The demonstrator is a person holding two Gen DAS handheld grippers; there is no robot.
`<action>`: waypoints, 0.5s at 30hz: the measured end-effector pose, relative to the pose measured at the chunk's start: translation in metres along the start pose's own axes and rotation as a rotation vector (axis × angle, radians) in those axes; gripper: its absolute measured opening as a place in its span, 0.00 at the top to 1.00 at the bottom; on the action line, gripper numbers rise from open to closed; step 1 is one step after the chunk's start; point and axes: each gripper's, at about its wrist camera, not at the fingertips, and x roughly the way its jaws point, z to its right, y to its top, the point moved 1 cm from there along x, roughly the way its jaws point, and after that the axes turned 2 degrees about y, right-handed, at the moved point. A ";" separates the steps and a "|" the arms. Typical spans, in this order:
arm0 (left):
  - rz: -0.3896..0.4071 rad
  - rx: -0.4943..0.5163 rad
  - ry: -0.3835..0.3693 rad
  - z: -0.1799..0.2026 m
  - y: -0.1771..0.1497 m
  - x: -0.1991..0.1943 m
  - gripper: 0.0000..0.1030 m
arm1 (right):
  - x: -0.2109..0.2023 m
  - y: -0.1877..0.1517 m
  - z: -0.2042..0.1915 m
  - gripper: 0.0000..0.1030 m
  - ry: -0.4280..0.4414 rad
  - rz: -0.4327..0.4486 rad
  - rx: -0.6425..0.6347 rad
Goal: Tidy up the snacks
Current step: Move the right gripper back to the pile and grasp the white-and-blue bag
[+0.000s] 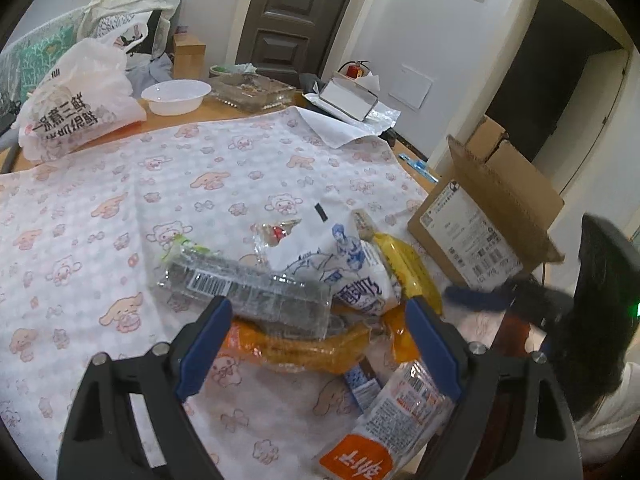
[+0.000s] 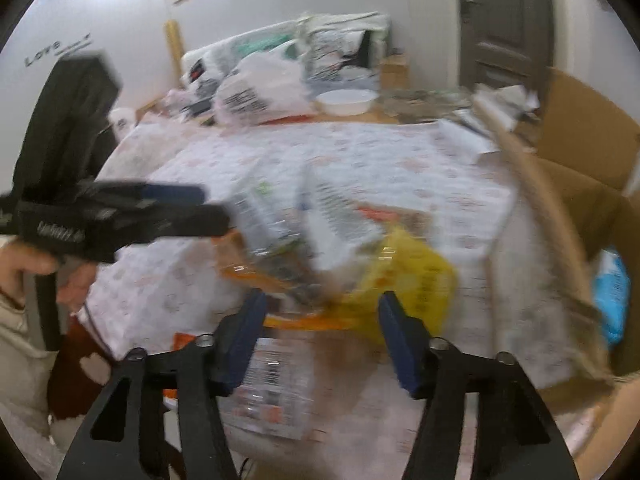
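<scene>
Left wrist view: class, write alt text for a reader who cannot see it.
An open left claw hovers over a heap of snack packets: a clear seaweed tray, a white pouch and orange packets, on a cartoon-print tablecloth. An open cardboard box stands to the right, a white bowl behind.

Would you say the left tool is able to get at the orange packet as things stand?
Probably yes: the left tool stands open right over the orange packet, though a clear tray lies across its top and may get pinched too.
</scene>
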 end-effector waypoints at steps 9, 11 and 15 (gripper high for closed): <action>0.017 -0.030 -0.015 -0.018 0.004 0.002 0.16 | 0.048 0.031 -0.011 0.63 -0.146 -0.048 -0.067; 0.016 -0.035 -0.022 -0.023 0.007 0.002 0.16 | 0.060 0.037 -0.007 0.63 -0.124 -0.089 -0.076; 0.005 -0.040 -0.044 -0.029 0.015 0.005 0.16 | 0.070 0.046 -0.002 0.62 -0.156 -0.144 -0.114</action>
